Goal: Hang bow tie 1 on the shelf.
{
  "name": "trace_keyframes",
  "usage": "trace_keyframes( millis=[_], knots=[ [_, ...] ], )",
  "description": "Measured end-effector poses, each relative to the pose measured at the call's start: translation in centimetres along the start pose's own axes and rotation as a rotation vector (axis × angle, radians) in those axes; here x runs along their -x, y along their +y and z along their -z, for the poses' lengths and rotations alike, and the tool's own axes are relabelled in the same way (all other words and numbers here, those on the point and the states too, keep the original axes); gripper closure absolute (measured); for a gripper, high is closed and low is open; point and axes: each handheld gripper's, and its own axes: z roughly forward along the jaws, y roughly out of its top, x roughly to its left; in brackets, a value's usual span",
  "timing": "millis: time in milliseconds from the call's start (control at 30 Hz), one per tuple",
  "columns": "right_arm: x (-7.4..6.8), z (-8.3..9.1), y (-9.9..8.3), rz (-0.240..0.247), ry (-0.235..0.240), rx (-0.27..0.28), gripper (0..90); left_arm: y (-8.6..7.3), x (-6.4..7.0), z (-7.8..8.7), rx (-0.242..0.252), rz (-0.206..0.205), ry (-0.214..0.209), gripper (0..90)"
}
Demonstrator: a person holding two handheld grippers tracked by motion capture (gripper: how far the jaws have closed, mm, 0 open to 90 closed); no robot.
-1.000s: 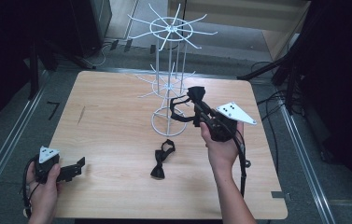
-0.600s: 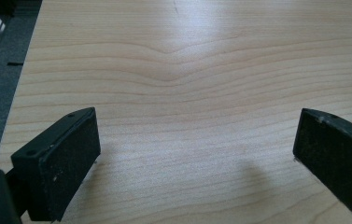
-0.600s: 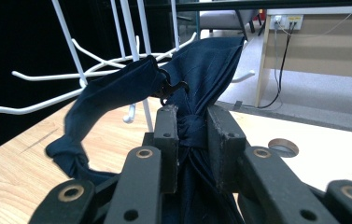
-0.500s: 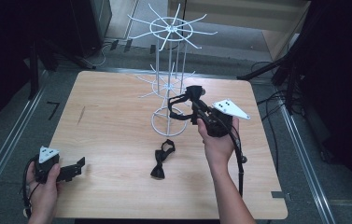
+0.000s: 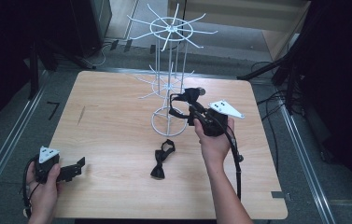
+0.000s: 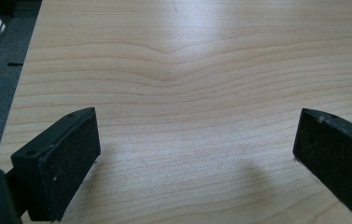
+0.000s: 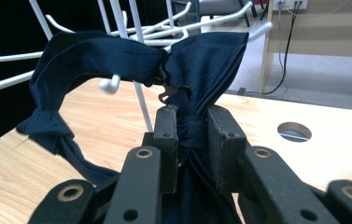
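Right gripper view: right gripper (image 7: pixel 192 140) is clenching a navy bow tie (image 7: pixel 197 60), its strap looping a rack hook (image 7: pixel 110 84); releasing comes next.

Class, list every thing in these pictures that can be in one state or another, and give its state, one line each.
Right gripper: shut on the dark bow tie, held up beside the rack.
Dark bow tie: clamped at its knot, strap looped over a rack hook.
Left gripper: open, nothing between its jaws, low over the table.
Second bow tie: lying loose on the table.
White wire rack: upright on the table.
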Motion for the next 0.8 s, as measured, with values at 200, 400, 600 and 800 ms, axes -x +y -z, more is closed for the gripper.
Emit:
trace_keyframes(
  millis=[200, 400, 600, 800],
  knots=[
    [0.5, -0.8, -1.1, -0.039, 0.002, -0.024, 75.7, 0.0, 0.0, 0.0, 0.001, 0.0, 0.0, 1.0],
    [1.1, -1.6, -2.2, -0.071, 0.003, -0.059, 75.6, 0.0, 0.0, 0.0, 0.0, -0.002, -0.001, 1.0],
    [1.1, -2.2, -2.9, -0.066, 0.006, -0.084, 74.7, 0.0, 0.0, 0.0, 0.0, -0.002, -0.001, 1.0],
    [1.2, -2.3, -3.3, -0.069, 0.009, -0.089, 72.7, 0.0, 0.0, 0.0, 0.001, -0.002, -0.002, 1.1]
  ],
)
